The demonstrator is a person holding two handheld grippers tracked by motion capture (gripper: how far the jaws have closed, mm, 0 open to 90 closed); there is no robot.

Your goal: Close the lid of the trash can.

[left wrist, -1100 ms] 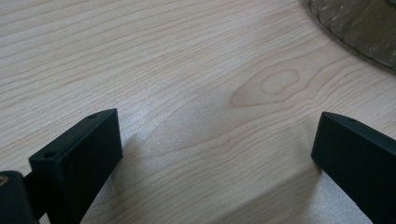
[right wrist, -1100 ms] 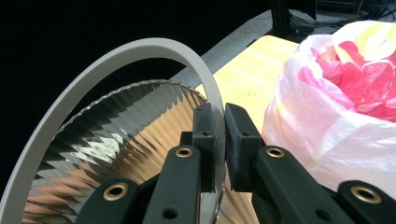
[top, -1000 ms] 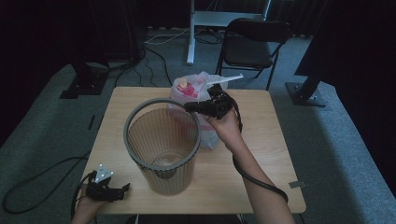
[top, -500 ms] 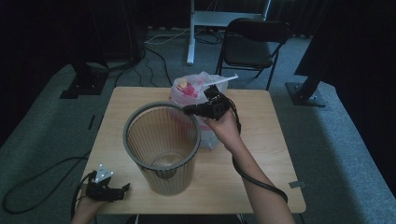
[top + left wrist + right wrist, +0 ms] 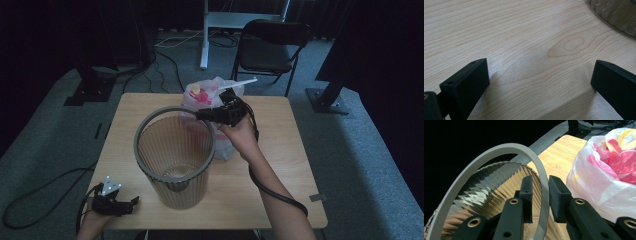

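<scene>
Two grippers are in play in the high view, and only the right gripper is at the wastebasket. It reaches in level from the right and meets the grey rim on the far-right side, next to the plastic bag of pink and yellow scraps. The basket stands upright near the middle of the desk, with the bag touching it from behind. The left gripper lies at the near-left corner of the desk, well apart from the basket, so the right hand is plainly the nearer one. From this height the jaw tips blur into the rim, and I cannot tell whether they grip.

Seen along the left gripper, its jaws stand wide apart over bare wood with nothing between them. A slice of the basket's ribbed wall is cut off at the top right corner.

Seen along the right gripper, the rim runs up between the jaws, one inside the basket and one outside on the bag's side. The jaws have just been opening. A gap shows beside the inner jaw, so the rim sits between them unclamped; contact at the outer jaw is hard to judge. The basket's floor is mostly hidden behind the gripper's own arms.
</scene>
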